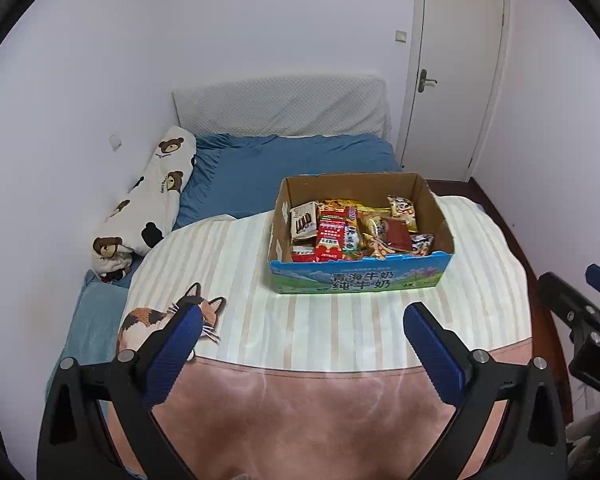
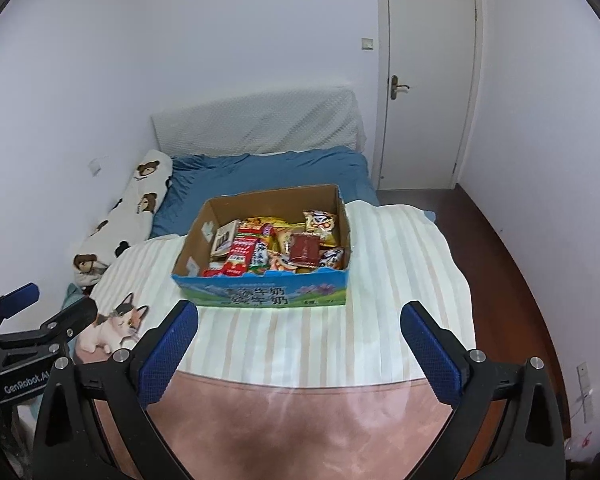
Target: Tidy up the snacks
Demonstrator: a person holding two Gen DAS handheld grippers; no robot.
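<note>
An open cardboard box [image 1: 360, 280] with a blue printed front stands on the striped blanket; it also shows in the right wrist view [image 2: 260, 294]. It holds several snack packets [image 1: 356, 232], red, yellow and white, also seen in the right wrist view [image 2: 276, 246]. My left gripper [image 1: 302, 320] is open and empty, hovering above the blanket in front of the box. My right gripper [image 2: 298, 318] is open and empty, also short of the box. Each gripper shows at the edge of the other's view, the right one [image 1: 580, 304] and the left one [image 2: 32, 316].
The striped blanket [image 1: 228, 280] with a cat print [image 1: 156, 316] covers a bed with a blue sheet [image 1: 284, 168]. A bear-print bolster [image 1: 148, 204] lies along the left wall. A white door [image 2: 428, 88] and dark wood floor [image 2: 512, 280] are to the right.
</note>
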